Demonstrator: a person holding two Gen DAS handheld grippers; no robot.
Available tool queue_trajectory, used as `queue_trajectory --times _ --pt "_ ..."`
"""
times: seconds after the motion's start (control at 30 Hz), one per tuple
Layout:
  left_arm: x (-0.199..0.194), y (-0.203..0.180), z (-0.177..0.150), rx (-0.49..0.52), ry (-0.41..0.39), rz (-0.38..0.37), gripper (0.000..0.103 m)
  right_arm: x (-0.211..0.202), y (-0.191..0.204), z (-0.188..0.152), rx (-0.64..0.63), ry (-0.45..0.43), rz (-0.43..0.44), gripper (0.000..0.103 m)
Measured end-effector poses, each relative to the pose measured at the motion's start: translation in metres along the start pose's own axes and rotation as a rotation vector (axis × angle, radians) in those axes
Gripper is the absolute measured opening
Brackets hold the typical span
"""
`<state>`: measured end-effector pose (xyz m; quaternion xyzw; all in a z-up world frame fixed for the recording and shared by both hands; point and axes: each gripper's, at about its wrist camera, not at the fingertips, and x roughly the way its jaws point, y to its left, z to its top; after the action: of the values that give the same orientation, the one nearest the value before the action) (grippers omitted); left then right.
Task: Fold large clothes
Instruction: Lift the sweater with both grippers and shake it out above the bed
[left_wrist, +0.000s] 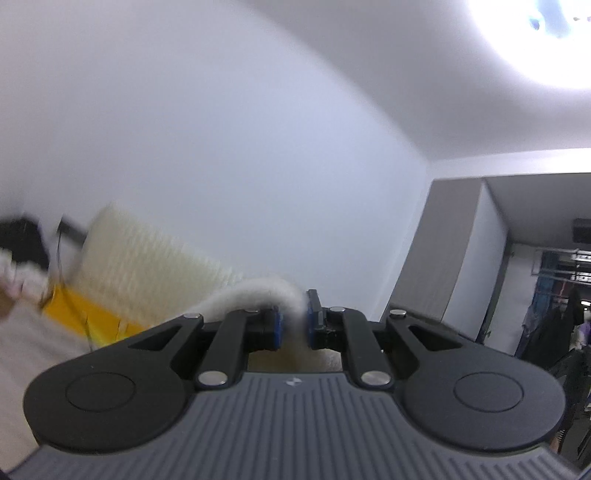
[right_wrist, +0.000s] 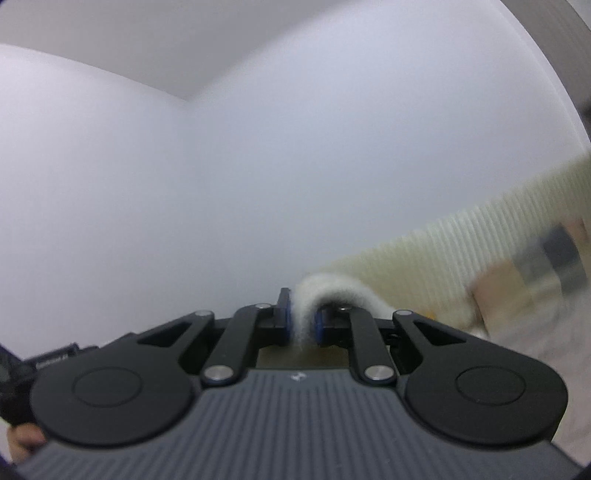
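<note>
A cream ribbed knit garment (left_wrist: 147, 258) is held up in the air between both grippers, blurred by motion. My left gripper (left_wrist: 294, 325) is shut on a fuzzy edge of it, which bulges over the left finger. My right gripper (right_wrist: 303, 325) is shut on another fuzzy edge of the same garment (right_wrist: 461, 251), which stretches away to the right. Both cameras point upward at the white wall. The lower part of the garment is hidden.
A yellow surface (left_wrist: 92, 314) shows under the garment at the left. A grey doorway (left_wrist: 461, 258) with hanging clothes (left_wrist: 554, 325) beyond is at the right. A bright ceiling lamp (left_wrist: 546, 33) is above. A cardboard box (right_wrist: 535, 288) is at the right.
</note>
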<state>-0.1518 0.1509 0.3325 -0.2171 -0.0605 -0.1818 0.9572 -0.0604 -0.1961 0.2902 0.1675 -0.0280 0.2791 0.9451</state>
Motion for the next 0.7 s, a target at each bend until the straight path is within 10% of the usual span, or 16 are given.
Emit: queue_trajectory --times 0.3,0.7 --pt "0.006 -0.045 0.086 0.103 -0.056 0.013 0.014 0.000 0.044 0.081 -0.128 -0.093 -0.005 0.015" --pt "0.162 0.087 -0.017 0.024 0.169 0.156 0.015 0.150 -0.090 -0.038 -0.050 0.130 -0.137 0.015"
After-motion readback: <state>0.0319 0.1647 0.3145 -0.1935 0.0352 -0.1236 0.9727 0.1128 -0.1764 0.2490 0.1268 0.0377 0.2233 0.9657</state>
